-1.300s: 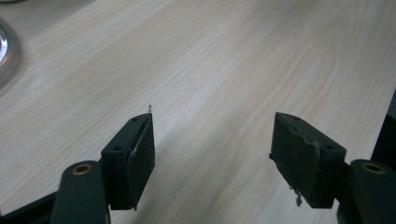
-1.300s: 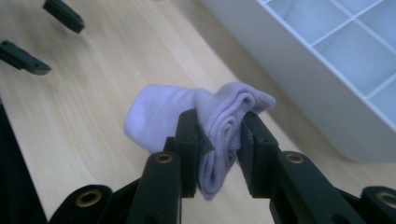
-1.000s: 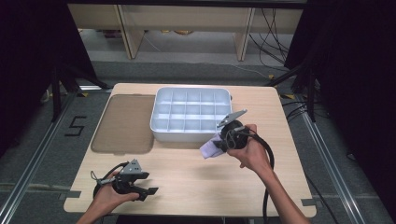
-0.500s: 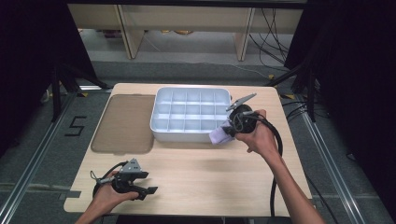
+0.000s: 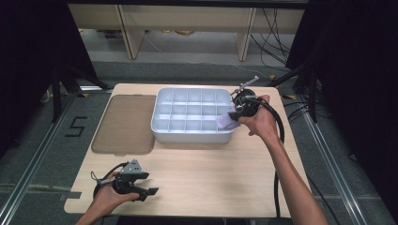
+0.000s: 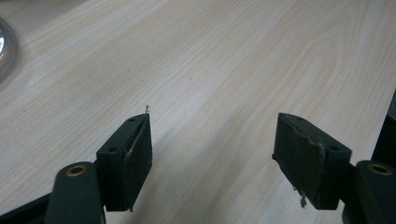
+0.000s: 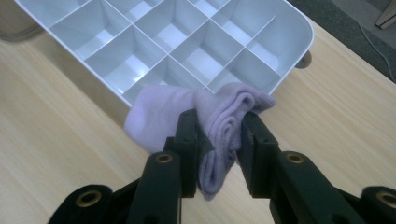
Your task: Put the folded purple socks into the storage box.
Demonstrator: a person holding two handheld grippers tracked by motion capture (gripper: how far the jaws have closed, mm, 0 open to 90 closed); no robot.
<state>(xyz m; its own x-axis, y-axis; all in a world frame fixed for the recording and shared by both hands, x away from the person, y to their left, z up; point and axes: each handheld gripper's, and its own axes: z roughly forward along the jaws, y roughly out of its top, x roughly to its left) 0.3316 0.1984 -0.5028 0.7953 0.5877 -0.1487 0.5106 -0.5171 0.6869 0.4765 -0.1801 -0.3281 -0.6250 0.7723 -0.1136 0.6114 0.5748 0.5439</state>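
The right gripper [image 5: 233, 114] is clamped on a folded lilac sock [image 7: 210, 126], and it holds the sock in the air just at the right near corner of the white divided tray [image 5: 162, 126]. In the right gripper view the sock hangs over the tray's rim, partly above the nearest corner compartment, and the 2 black jaws press it from both sides. The tray has 12 compartments, in 3 rows of 4, and each one that I can see is empty.

The left gripper [image 5: 149, 186] rests low at the near left corner of the table [image 5: 211, 178], well apart from the tray. Its jaws stand apart with bare wood between them, and they hold nothing.

To the left of the tray lies 1 flat brownish lid [image 5: 124, 123], just beside the tray wall; whether the 2 touch I cannot tell. The near half of the table, between the left gripper and the tray, is open wood. On the right of the tray a strip of table stays free up to the table edge, and the person's right forearm [image 5: 286, 173] crosses it together with the black cable.

The table top is pale wood with a visible grain. Around it are a grey floor, black curtains at both sides and a pale shelf unit [image 5: 187, 23] behind. On the floor at the left a mark "5" [image 5: 77, 126] is taped.
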